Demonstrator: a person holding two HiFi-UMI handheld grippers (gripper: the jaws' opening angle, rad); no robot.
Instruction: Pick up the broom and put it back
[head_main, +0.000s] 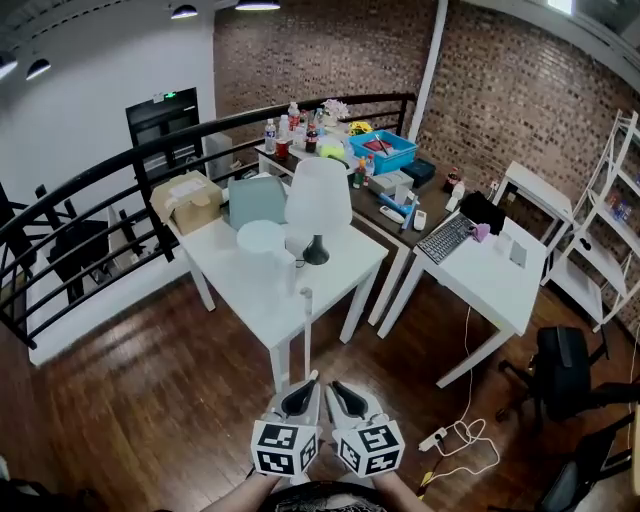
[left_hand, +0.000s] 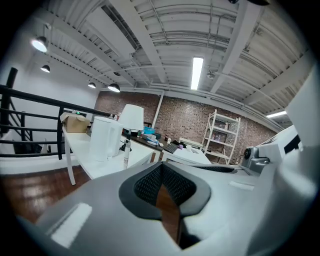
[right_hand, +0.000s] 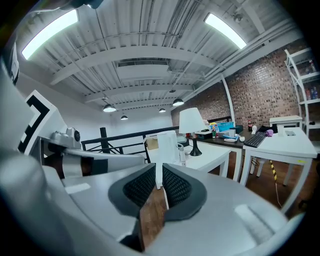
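Observation:
No broom shows in any view. In the head view both grippers sit side by side at the bottom centre, over the wooden floor and pointing at the white table (head_main: 262, 305). My left gripper (head_main: 304, 393) has its black pads together with nothing between them, as the left gripper view (left_hand: 161, 169) also shows. My right gripper (head_main: 346, 396) is close against it on the right. In the right gripper view (right_hand: 159, 174) its pads stand a narrow slit apart and hold nothing.
On the table stand a white lamp (head_main: 318, 200), a white jug (head_main: 262, 240) and a small bottle (head_main: 306, 297). A second desk (head_main: 495, 285) with a keyboard (head_main: 445, 238) lies right. A black chair (head_main: 565, 375), a floor power strip (head_main: 436, 438), a railing (head_main: 100, 185).

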